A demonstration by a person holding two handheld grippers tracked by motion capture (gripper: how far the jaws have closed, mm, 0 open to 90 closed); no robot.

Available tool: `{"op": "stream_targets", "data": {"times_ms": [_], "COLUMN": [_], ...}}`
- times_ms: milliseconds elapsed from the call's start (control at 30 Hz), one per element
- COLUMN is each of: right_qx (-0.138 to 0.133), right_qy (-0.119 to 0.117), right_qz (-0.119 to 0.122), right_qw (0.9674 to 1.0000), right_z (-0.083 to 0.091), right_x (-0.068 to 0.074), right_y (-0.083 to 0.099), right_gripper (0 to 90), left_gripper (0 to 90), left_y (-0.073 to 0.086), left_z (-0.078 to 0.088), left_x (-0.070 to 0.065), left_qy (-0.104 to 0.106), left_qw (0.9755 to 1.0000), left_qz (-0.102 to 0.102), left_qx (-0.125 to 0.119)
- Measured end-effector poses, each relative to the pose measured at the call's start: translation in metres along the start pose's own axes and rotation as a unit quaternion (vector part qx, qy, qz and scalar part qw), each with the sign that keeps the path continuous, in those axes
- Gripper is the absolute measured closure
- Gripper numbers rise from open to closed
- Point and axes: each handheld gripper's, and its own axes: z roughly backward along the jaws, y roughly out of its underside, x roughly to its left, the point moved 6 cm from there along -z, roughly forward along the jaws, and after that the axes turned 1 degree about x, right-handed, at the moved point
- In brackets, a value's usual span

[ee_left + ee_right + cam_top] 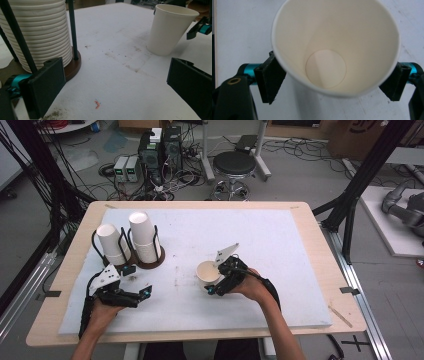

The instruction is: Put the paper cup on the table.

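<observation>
Right tongs (214, 281): I see my right tongs set around the cup (207, 273), one jaw on each side of its wall. In the right gripper view both jaws stand beside the cup (335, 45), but I cannot tell whether they press it or just flank it.
Left tongs (137, 280): spread wide, nothing between the jaws; in the left gripper view I see bare pad (120, 82) in the gap.
Cup: upright, mouth up, empty inside, standing on the pad between the right jaws. From the left tongs it sits ahead and to the right (171, 28), well apart from them.
Stacks: two stacks of upturned cups in a rack (150, 259) with thin black rods on a round brown base. The nearer stack (142, 236) is just ahead of the left tongs, close to the left jaw in the left gripper view (37, 32); the other stack (112, 242) stands beside it, farther to the left.
Pad: white sheet (260, 235) covering most of the bench (320, 245), with dark smudges between the two tongs.
Scrap: a small pinkish bit (97, 104) lies on the pad between the left jaws.
Hands: my left hand (102, 312) and right hand (255, 287) each grip their own tongs from behind.
</observation>
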Motion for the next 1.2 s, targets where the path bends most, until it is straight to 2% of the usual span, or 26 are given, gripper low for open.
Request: {"op": "stream_targets", "data": {"times_ms": [133,567,800,900,1000,1067,1200], "right_qx": [0.003,-0.027,-0.063,-0.078,-0.103,-0.107,-0.138], "right_qy": [0.004,0.025,0.04,0.055,0.08,0.09,0.111], "right_qz": [-0.005,-0.037,-0.064,-0.073,-0.085,-0.094,-0.115], "right_qw": [1.0,0.9986,0.9951,0.9927,0.9878,0.9857,0.9775], "right_z": [0.004,0.026,0.037,0.039,0.041,0.043,0.05], "right_x": [-0.001,-0.008,-0.01,-0.01,-0.01,-0.012,-0.016], "right_y": [0.011,0.044,0.058,0.065,0.072,0.076,0.083], "right_gripper": [17.9,18.0,18.0,18.0,18.0,18.0,18.0], "left_gripper": [1.8,1.8,1.8,1.8,1.7,1.7,1.8], "left_y": [0.0,0.001,0.0,0.001,0.002,0.002,0.003], "left_z": [0.0,0.001,0.0,0.0,0.001,0.001,0.002], "left_x": [0.0,0.001,-0.001,-0.001,-0.001,-0.001,0.0], "left_qy": [0.0,-0.004,-0.004,-0.007,-0.01,-0.014,-0.024], "left_qw": [1.0,1.0,1.0,1.0,0.9999,0.9999,0.9997], "left_qz": [0.0,0.0,-0.002,0.001,0.001,0.0,0.001], "left_qx": [0.0,0.001,0.0,0.0,0.001,-0.002,-0.004]}}
